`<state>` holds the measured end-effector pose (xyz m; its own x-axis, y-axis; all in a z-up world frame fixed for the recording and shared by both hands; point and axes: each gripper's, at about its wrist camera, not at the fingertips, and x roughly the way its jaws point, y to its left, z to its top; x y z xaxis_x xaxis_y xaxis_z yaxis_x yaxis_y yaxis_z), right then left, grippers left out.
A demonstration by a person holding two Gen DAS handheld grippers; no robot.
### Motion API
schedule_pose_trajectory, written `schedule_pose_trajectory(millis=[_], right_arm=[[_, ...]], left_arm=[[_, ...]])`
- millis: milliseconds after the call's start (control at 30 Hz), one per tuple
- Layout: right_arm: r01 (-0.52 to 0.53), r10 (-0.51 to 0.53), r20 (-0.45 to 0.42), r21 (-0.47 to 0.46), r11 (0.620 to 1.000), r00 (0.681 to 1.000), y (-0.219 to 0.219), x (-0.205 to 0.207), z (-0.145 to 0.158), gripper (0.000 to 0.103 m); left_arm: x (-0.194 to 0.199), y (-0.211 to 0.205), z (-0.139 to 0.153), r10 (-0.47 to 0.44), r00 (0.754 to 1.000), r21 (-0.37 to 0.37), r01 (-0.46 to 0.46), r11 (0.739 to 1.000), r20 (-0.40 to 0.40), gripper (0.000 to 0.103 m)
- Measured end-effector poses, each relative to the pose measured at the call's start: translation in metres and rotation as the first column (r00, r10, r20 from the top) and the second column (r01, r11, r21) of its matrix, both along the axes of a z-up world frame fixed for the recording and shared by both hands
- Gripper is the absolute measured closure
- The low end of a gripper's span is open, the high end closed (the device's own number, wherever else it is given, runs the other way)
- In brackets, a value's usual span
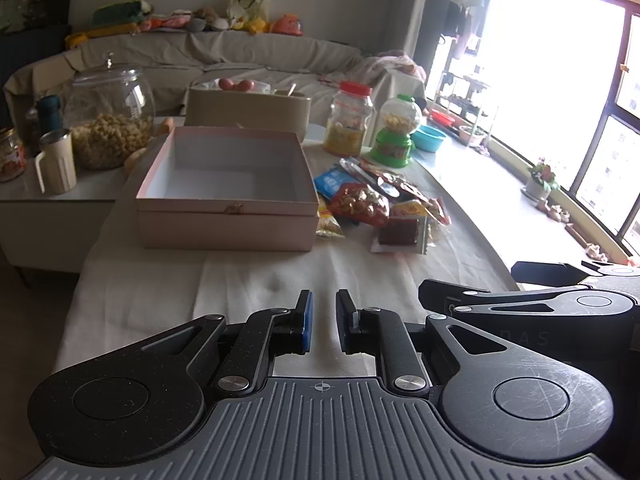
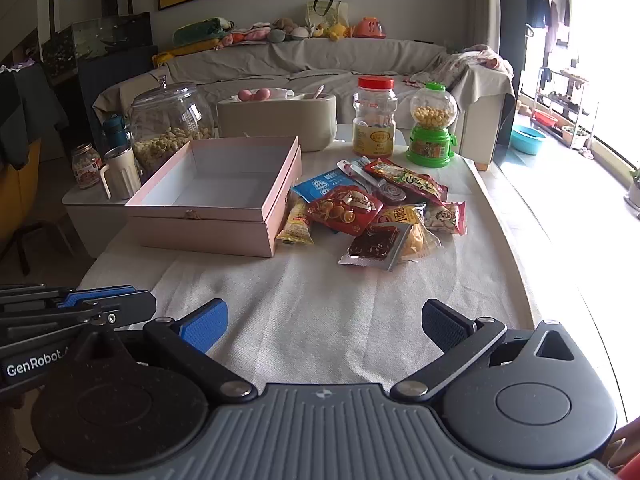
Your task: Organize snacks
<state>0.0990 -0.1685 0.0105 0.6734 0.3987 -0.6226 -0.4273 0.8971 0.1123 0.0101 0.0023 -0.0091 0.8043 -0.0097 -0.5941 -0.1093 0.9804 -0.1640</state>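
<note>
An open pink box [image 1: 224,200] [image 2: 216,200] with an empty white inside sits on the white tablecloth. To its right lies a pile of snack packets [image 1: 384,204] [image 2: 376,208]: a red bag [image 2: 346,208], a blue packet [image 2: 320,185], a yellow packet [image 2: 297,224] against the box, a clear dark-red packet [image 2: 374,246]. My left gripper [image 1: 324,322] hovers over the near cloth, jaws nearly closed with a narrow gap, holding nothing. My right gripper [image 2: 324,326] is wide open and empty, well short of the pile.
Behind the box stand a large glass jar of nuts [image 2: 170,128], a cream mug [image 2: 120,170], a beige container [image 2: 280,118], a red-lidded jar [image 2: 374,116] and a green candy dispenser [image 2: 432,128]. The table edge [image 2: 508,216] curves on the right. A covered sofa [image 2: 304,60] stands behind.
</note>
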Motion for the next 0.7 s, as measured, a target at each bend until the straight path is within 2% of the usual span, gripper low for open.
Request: schedule_pose_trajectory(millis=[700], right_arm=[[0.003, -0.003, -0.005, -0.002, 1.0, 1.0, -0.0009, 0.0012, -0.0011, 0.0]], left_arm=[[0.0007, 0.0035, -0.0008, 0.009, 1.0, -0.018, -0.01, 1.0, -0.014, 0.086]])
